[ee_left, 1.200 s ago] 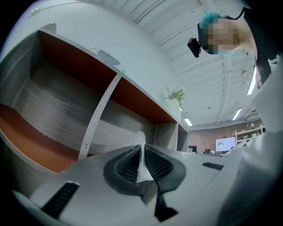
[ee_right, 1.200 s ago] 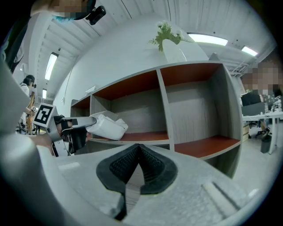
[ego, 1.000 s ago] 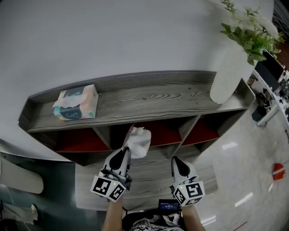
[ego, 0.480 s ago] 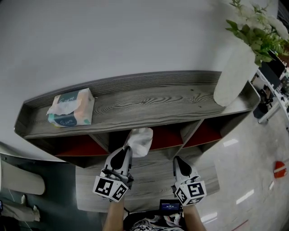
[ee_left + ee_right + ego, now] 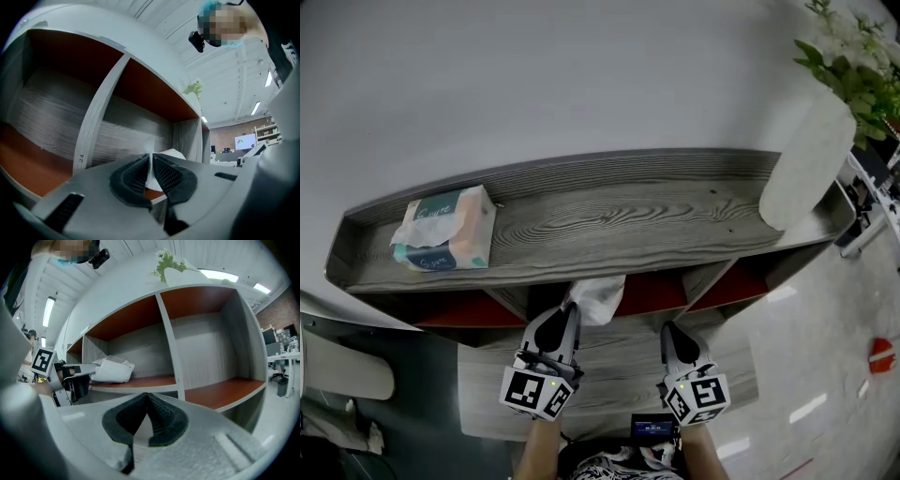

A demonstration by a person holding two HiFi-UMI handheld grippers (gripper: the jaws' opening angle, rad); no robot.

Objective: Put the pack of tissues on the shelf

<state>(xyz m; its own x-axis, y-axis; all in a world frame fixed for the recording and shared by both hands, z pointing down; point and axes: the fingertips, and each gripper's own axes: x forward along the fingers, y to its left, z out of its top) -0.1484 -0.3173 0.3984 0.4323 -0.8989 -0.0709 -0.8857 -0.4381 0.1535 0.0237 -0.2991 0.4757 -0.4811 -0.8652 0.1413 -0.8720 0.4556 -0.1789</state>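
Observation:
My left gripper is shut on a soft white pack of tissues, which it holds at the mouth of the middle cubby of the grey wooden shelf. The top board hides the pack's far end. In the left gripper view the pack sticks out past the closed jaws. The right gripper view shows the pack lying over the red cubby floor, with the left gripper behind it. My right gripper hangs shut and empty in front of the neighbouring cubby, its jaws closed on nothing.
A second, patterned tissue pack lies on the shelf's top board at the left. A white vase with a green plant stands at the top board's right end. Upright dividers separate the red-floored cubbies. Glossy floor lies at the right.
The white pack has gone a little further into the cubby, so more of it is now under the top board. Both grippers have edged toward the shelf, and the view has shifted.

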